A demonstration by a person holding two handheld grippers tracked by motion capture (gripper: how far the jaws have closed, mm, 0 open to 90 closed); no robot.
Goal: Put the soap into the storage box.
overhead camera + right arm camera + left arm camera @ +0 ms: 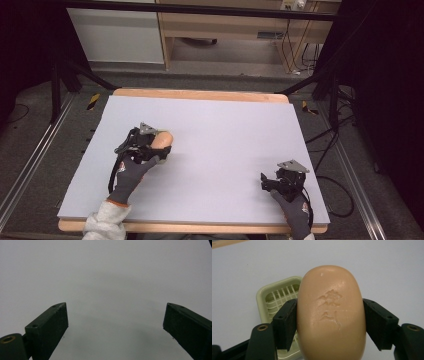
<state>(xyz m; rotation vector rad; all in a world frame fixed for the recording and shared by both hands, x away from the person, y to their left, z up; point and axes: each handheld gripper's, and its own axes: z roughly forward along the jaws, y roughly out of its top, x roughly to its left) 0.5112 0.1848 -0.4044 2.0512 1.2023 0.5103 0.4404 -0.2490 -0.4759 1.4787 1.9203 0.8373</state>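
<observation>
Left claw (329,322) is gripping a peach-coloured bar of soap (331,315), jaws pressing its two long sides, stamped face turned up toward the claw's camera. In the high view the soap (162,140) is sitting at the left-middle of the pale surface (225,145), just past the gloved left hand (131,172).

A pale green soap dish (274,300) with a slatted drain insert is lying on the surface directly under and behind the bar, partly covered by it. Cannot tell whether the bar is touching the dish or hanging just above it. Judging by the alignment, the soap is being carried over the dish for setting down, or is being lifted out of it; the side grip is keeping the broad face level so it would seat flat on the slats.

Right claw (272,182) is resting at the near right of the surface, well apart from the soap. Its jaws are standing wide apart with nothing between them, bare surface beneath (112,290). It appears to be parked out of the way, since one claw is enough for the bar.
</observation>
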